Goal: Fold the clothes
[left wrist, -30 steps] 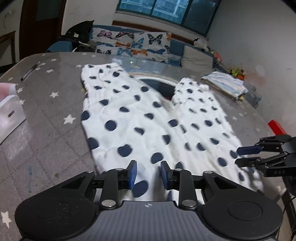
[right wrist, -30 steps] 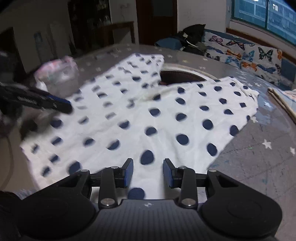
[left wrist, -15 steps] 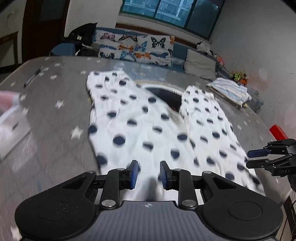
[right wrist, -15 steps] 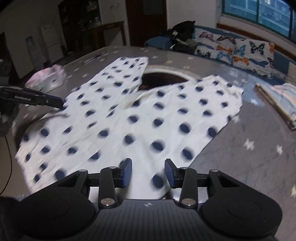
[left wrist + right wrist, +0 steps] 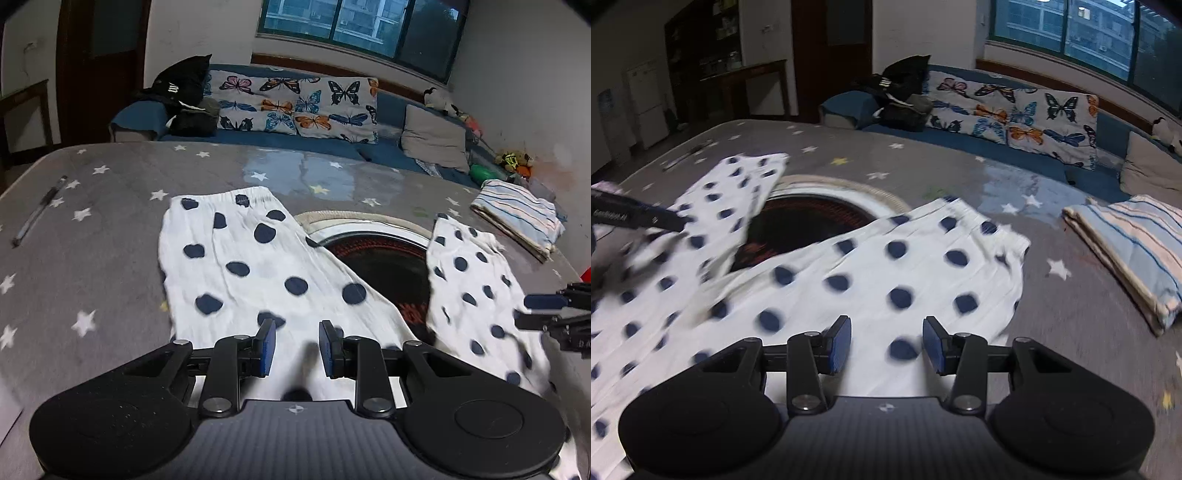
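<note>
While the polka-dot trousers [image 5: 280,273] lie spread on the starry tabletop [image 5: 96,236], both legs pointing away, left claw [image 5: 293,349] and right claw [image 5: 886,345] hover apart, the right's jaws just widening, nothing gripped. Thin, limp cotton; best pinched at hems.

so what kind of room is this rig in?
Most likely a home living room: a blue sofa with butterfly cushions under a window, and a star-print table where polka-dot trousers are spread beside a folded striped cloth.
</note>
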